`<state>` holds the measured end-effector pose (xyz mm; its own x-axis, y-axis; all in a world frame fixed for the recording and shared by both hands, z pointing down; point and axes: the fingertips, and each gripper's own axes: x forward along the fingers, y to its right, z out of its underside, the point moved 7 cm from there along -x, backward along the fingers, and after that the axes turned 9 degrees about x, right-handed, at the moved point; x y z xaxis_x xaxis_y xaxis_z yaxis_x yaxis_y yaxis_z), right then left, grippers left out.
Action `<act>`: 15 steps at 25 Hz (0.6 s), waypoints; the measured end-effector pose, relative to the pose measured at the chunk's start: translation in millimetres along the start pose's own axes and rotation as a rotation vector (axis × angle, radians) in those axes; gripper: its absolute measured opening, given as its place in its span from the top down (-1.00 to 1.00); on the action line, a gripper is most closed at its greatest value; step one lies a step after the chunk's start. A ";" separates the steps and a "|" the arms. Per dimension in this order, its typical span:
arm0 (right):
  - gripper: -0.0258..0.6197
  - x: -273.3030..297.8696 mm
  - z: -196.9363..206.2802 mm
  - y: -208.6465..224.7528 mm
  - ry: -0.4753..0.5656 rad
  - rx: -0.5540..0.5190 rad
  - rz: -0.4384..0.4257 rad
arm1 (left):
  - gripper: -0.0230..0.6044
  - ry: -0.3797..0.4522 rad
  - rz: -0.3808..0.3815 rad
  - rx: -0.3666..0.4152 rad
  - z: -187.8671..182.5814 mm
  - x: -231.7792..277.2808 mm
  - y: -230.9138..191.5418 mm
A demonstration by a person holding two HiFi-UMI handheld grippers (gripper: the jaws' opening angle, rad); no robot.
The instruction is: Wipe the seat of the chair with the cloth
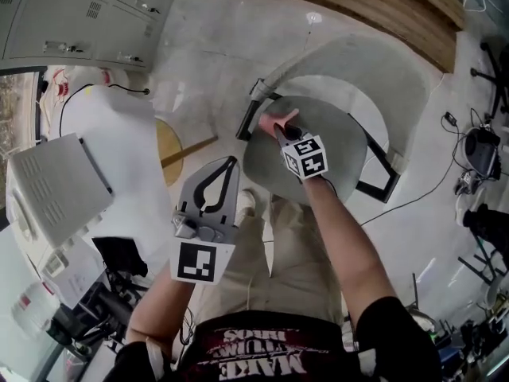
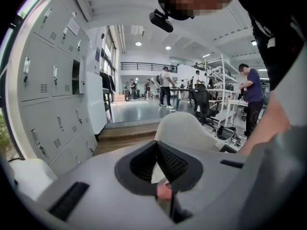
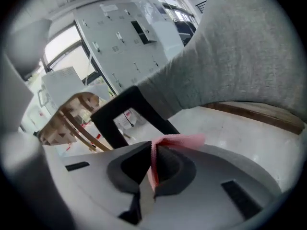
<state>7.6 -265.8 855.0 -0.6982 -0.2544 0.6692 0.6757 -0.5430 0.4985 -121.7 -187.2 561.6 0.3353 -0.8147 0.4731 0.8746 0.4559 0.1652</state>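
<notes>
1. The right gripper reaches over the chair. Its jaws are closed tight on the cloth, a pink piece pinched between the pads.
2. In the right gripper view the cloth runs down the seam between the jaws of the right gripper. A fold sticks out past the tips to one side.
3. In the head view the cloth sits at the edge of the grey seat, just beside the black armrest. I cannot tell whether it presses on the seat.
4. The pale curved backrest arcs round the far side of the seat.
5. The left gripper hangs over the floor, near the seat but apart from it, above the person's trousers.
6. In the left gripper view the tips of the left gripper meet, with nothing gripped. A small pink patch shows low in the gap, too small to identify.
7. Beyond the left gripper's jaws stand the backrest and grey lockers.
8. In the right gripper view the armrest stands just past the jaws, with grey fabric of the chair filling the upper right.
9. In the head view a round wooden top lies on the floor to the left of the chair, and the lockers stand at the upper left.
</notes>
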 end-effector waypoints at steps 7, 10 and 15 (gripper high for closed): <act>0.89 31.6 46.8 74.2 -0.188 0.101 0.224 | 0.91 -0.025 0.013 -0.054 17.9 2.5 10.8; 0.89 6.4 73.2 100.8 -0.203 0.117 0.272 | 0.91 -0.036 0.033 -0.053 20.7 3.8 15.3; 0.89 -41.1 95.6 128.8 -0.239 0.029 0.372 | 0.91 -0.004 0.044 -0.044 11.5 14.8 17.6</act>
<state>145.9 -248.8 944.4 -0.3346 -0.2343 0.9128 0.8794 -0.4257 0.2130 -105.4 -187.2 581.4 0.3725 -0.7928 0.4824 0.8736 0.4749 0.1058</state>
